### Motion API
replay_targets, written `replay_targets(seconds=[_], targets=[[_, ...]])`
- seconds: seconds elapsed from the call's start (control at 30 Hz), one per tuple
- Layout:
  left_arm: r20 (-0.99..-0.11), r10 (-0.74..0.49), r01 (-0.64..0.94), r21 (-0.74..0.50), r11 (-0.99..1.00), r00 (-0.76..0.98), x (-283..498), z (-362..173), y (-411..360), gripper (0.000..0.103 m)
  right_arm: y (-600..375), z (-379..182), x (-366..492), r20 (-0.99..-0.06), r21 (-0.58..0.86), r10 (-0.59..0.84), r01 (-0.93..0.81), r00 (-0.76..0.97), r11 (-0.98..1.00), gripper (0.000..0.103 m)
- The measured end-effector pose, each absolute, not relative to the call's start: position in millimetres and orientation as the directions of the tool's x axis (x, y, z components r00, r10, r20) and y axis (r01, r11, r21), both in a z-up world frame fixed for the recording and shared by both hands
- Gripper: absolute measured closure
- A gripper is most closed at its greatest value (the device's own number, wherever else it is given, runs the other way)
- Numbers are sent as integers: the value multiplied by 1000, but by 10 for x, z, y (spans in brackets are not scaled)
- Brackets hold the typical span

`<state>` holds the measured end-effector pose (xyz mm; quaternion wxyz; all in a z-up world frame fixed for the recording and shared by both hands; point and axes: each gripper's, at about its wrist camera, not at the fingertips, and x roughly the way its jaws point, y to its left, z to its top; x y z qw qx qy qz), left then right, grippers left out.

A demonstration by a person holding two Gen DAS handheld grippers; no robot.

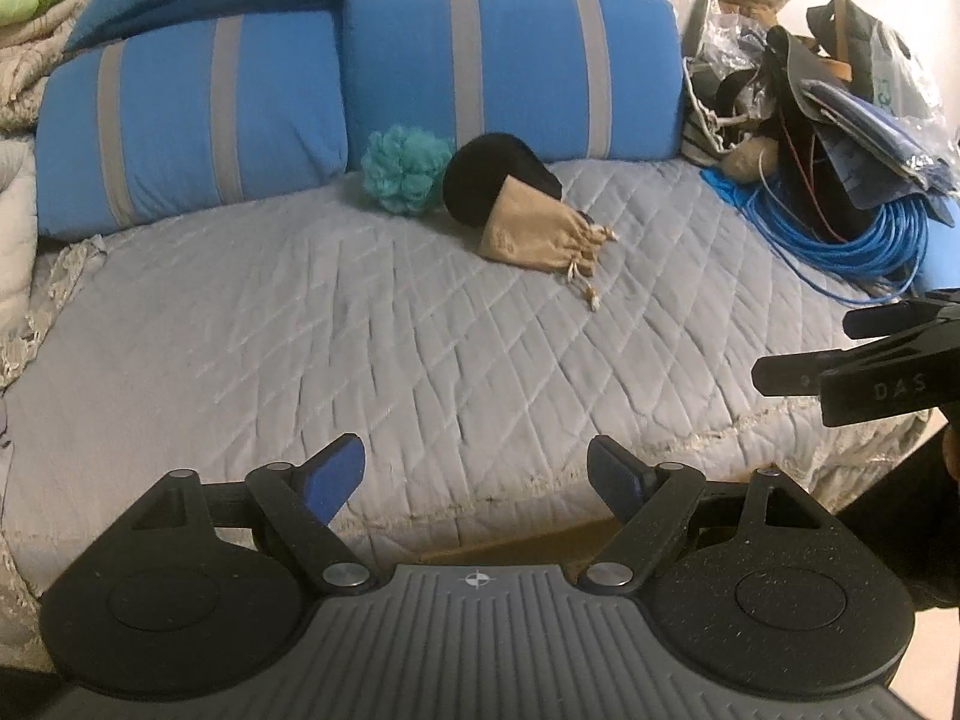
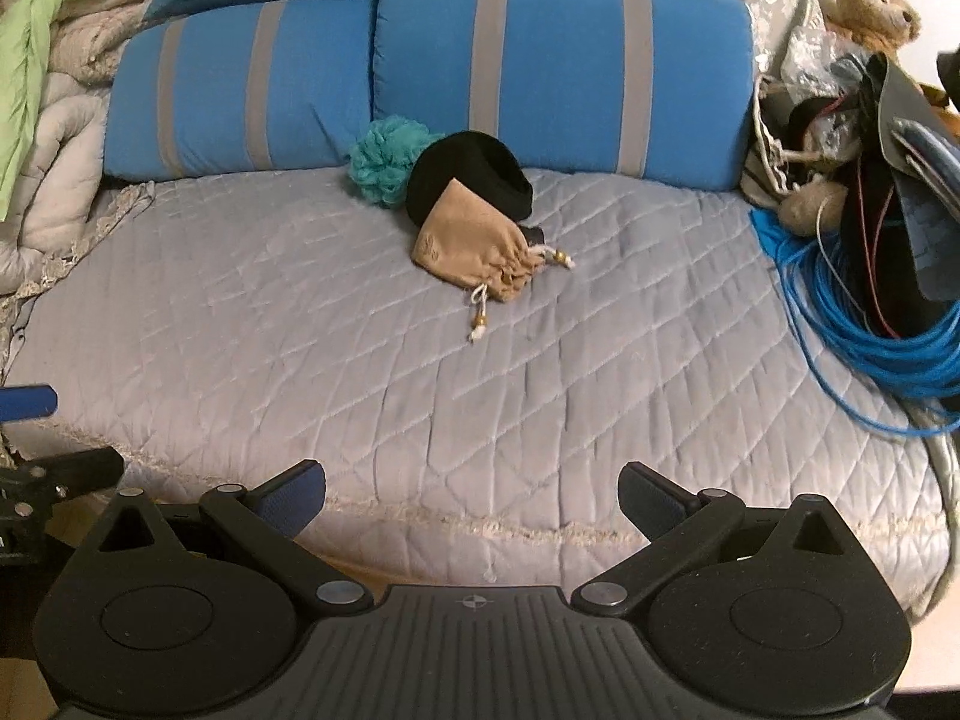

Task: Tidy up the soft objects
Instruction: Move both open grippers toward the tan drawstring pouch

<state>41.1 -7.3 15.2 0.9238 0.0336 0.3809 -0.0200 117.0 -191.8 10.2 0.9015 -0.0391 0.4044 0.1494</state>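
Left gripper and right gripper, jaws spread and empty, at the bed's near edge. Teal pompom, black hat and tan drawstring pouch touch, against the striped pillows; bare quilt before them. Blue cable coil rightward. "DAS" readable on right gripper.

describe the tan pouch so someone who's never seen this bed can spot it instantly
Start at the two blue pillows with grey stripes at the back of the grey quilted bedspread. In front of them sits a cluster of three soft items: a teal pom-pom, a black knit hat, and the tan pouch leaning against the hat. It alone has a cinched mouth with white beaded drawstrings.
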Motion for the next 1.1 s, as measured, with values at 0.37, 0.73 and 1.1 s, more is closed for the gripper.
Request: replay_targets(seconds=[0.37,0.73,1.1], targets=[[-687,-19,87,65,994,726,640,139,-36,21,-1940,98,1413,-710,3,215,-302,671,953,0],[-691,-15,94,77,993,723,888,81,39,21,-1843,33,1687,-716,-60,213,-363,664,930,0],[-693,-12,92,79,993,721,1118,31,105,21,-1716,-85,2018,-711,-127,210,-417,671,900,0]])
